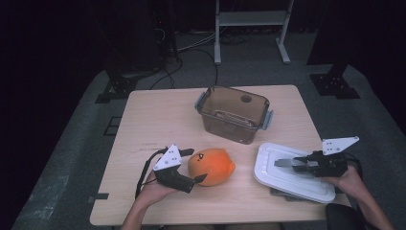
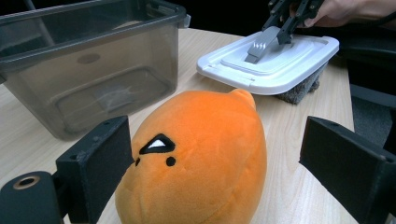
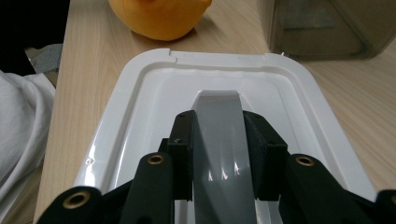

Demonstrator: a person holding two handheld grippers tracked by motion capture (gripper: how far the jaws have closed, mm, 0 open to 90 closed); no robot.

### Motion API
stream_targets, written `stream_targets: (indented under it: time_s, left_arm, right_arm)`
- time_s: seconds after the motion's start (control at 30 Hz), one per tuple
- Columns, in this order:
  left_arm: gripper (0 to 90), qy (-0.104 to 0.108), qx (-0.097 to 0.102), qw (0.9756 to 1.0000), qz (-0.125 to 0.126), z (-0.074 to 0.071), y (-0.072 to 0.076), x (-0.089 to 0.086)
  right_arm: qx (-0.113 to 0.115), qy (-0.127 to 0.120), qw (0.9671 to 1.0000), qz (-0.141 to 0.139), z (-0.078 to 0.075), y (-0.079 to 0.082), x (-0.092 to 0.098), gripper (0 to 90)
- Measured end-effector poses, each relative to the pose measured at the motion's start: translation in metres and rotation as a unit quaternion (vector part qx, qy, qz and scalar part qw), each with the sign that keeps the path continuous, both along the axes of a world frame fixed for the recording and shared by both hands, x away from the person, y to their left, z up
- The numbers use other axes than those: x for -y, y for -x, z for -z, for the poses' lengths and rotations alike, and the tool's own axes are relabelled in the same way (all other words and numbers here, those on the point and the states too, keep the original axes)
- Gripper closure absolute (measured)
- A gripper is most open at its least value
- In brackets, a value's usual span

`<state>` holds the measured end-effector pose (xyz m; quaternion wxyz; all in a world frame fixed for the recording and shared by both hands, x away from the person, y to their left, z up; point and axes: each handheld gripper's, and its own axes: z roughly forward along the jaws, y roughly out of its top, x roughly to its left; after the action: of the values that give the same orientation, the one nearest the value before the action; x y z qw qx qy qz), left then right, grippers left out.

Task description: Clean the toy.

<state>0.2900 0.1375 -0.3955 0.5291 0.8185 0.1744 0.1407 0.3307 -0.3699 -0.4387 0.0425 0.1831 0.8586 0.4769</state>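
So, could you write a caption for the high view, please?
Left gripper open around the orange plush toy; right gripper shut on the white lid's grey handle.

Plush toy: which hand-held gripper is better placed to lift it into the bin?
Left. The left hand-held gripper has its open jaws on either side of the plush toy; the right hand-held gripper is shut on the lid's grey handle.

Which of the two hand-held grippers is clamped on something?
The right hand-held gripper: its jaws pinch the grey handle of the white plastic lid. The left hand-held gripper stands open around the orange plush toy.
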Motion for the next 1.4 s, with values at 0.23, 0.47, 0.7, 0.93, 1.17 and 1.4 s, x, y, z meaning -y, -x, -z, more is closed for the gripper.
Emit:
stream_targets:
  time_s: [0.23,0.47,0.7,0.93,1.17,1.4]
  left_arm:
    - [8.2,0.000,0.001,1.0000,0.000,0.000,0.000,-0.001]
    - [8.2,-0.001,0.002,1.0000,-0.001,-0.001,0.000,-0.002]
    - [8.2,-0.001,0.003,1.0000,0.000,-0.002,0.001,-0.003]
    - [8.2,-0.001,0.003,1.0000,-0.002,-0.002,0.001,-0.005]
    - [8.1,0.001,0.003,1.0000,-0.004,-0.002,0.001,-0.007]
    - [8.1,0.003,0.004,1.0000,-0.003,-0.003,0.002,-0.008]
  right_arm:
    - [-0.001,0.002,1.0000,0.002,-0.001,0.000,-0.003,58.4]
    - [0.004,-0.005,1.0000,0.005,-0.006,-0.002,-0.005,52.7]
    - [0.014,-0.023,0.9996,0.005,-0.021,-0.003,-0.009,48.3]
    - [0.022,-0.037,0.9991,0.006,-0.037,-0.005,-0.015,44.4]
    - [0.027,-0.042,0.9987,-0.001,-0.054,-0.009,-0.025,40.9]
    - [0.034,-0.050,0.9982,-0.010,-0.076,-0.016,-0.040,37.3]
